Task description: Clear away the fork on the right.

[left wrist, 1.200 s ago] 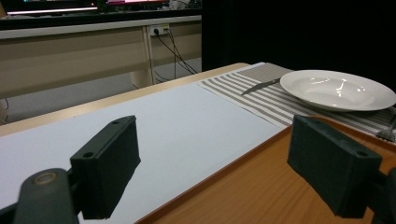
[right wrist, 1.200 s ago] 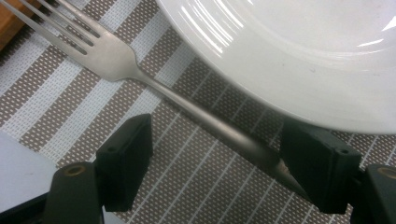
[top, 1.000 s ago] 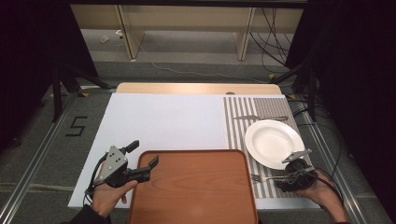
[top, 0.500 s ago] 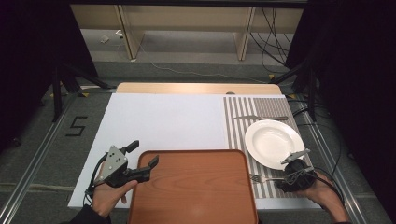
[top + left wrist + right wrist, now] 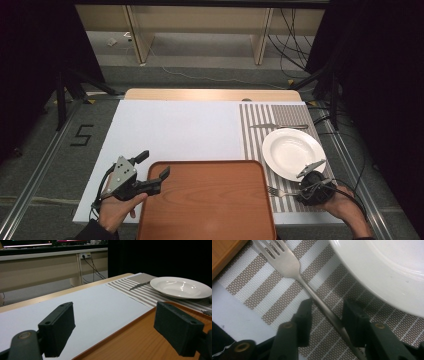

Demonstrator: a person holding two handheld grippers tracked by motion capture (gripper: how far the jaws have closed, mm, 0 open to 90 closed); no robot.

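White table sheet [image 5: 175, 130] mid-frame, bare across upper left. Wooden tray [image 5: 205, 200] bottom centre. Left gripper [image 5: 152, 172] spread wide, straddling the tray's left edge. Right gripper [image 5: 325, 315] part-open around fork [image 5: 287, 262] handle on striped mat [image 5: 255, 135], plate [image 5: 292, 152] just beside.

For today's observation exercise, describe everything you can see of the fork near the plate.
The fork looks like plain silver metal, with four tines and a slim handle. It lies flat on the striped placemat, between the white plate and the wooden tray, tines toward the tray. Its handle runs between the jaws of the right gripper, which straddle it with gaps on both sides, not yet closed. The handle's end is hidden under the gripper.
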